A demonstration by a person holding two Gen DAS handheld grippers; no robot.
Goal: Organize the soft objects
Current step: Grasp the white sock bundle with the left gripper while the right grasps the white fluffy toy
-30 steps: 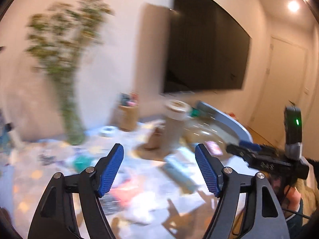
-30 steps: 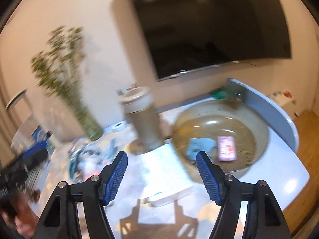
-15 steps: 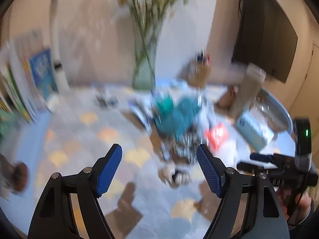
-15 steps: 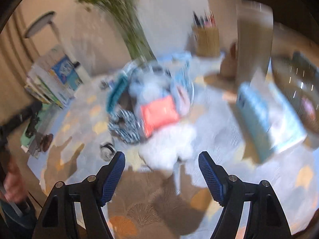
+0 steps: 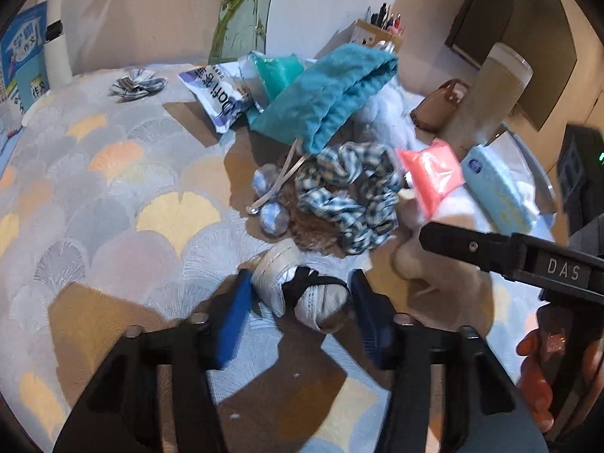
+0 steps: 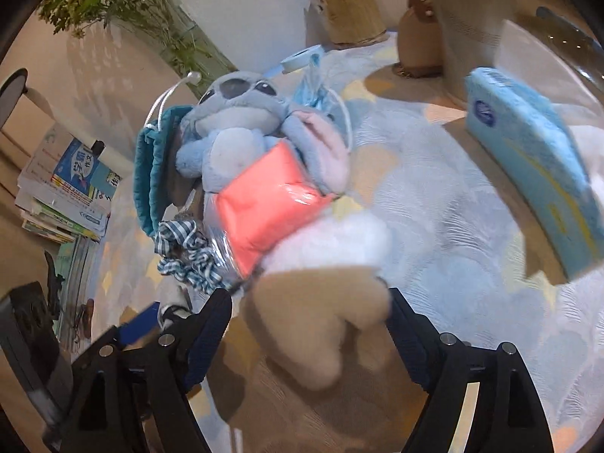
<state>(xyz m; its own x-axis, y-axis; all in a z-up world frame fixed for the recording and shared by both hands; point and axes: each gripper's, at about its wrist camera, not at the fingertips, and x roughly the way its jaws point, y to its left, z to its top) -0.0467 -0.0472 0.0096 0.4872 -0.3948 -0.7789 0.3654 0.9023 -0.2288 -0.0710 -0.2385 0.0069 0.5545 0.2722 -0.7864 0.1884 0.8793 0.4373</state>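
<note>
A pile of soft things lies on the patterned cloth: a teal drawstring pouch (image 5: pixel 324 94), a blue-checked scrunchie (image 5: pixel 347 196), a coral packet (image 5: pixel 430 177) and a blue plush toy (image 6: pixel 241 113). My left gripper (image 5: pixel 300 313) is low over the cloth. Its jaws are closing around a small white bundle with a black band (image 5: pixel 302 294), and the pads stand just off its sides. My right gripper (image 6: pixel 307 324) has its jaws opening, with a tan plush part (image 6: pixel 317 332) between them and a gap at the left pad. A white fluffy plush (image 6: pixel 332 241) lies just beyond.
A light-blue tissue pack (image 6: pixel 528 158) lies to the right. A tall beige cylinder (image 5: pixel 487 94), a small brown bag (image 5: pixel 434 109), a pen holder (image 6: pixel 347 11) and a glass vase (image 5: pixel 241 11) stand behind the pile. Stacked books (image 6: pixel 64 196) sit at the far left.
Both grippers dropped and tilted down onto the pile. The left jaws narrowed around the white bundle. The right jaws widened, and the tan plush now sits between them.
</note>
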